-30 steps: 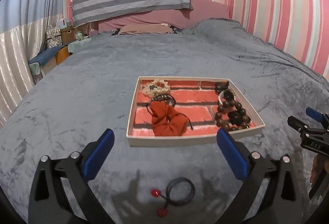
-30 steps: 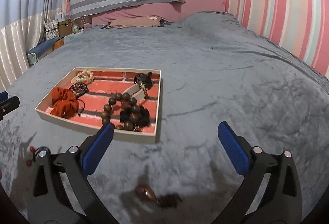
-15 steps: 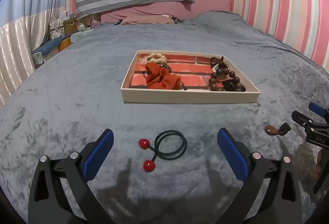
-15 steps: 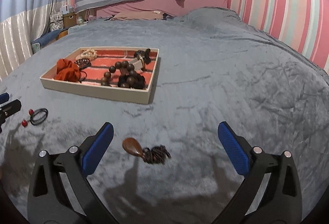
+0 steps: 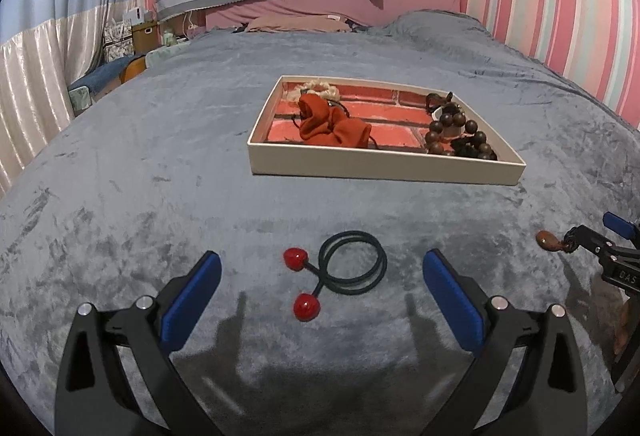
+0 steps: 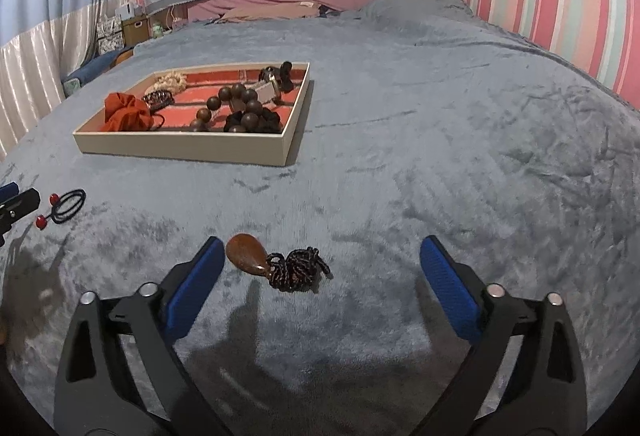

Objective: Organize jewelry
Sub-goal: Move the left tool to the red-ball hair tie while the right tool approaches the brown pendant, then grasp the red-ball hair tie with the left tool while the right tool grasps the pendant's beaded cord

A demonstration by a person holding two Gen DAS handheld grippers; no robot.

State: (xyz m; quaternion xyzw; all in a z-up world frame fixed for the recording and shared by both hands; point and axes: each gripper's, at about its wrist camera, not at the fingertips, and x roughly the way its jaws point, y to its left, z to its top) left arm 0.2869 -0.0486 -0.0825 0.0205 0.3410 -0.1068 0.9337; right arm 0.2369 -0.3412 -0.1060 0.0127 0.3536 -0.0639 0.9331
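Pink-striped walls, grey-striped cloth hung behind; the work surface is a bed under a grey plush blanket (image 5: 120,196). Shallow cream tray (image 5: 384,166) sits mid-bed toward the headboard, brick-patterned floor, already holding an orange scrunchie (image 5: 332,126), a pale scrunchie at its far edge, and dark wooden beads (image 5: 460,136) along its right side. Two pieces lie loose on the blanket, both on the near side of the tray. Left gripper (image 5: 320,290) is spread wide and empty, pointing down at a black hair tie with two red beads (image 5: 344,268); the loop lies flat between the pads' line, beads to the left of the loop, neither pad touching it. Right gripper (image 6: 320,280) is also wide, its jaws having just begun closing a little, nothing pinched yet. The wooden teardrop pendant (image 6: 246,256) with its bunched dark cord (image 6: 298,268) lies between the jaws but off-centre: the pendant is just beside the left pad, long axis running roughly across the jaw gap, cord toward the middle. Each hand has its own piece nearest. Judging by this, the right needs a small shift leftward before it clamps.
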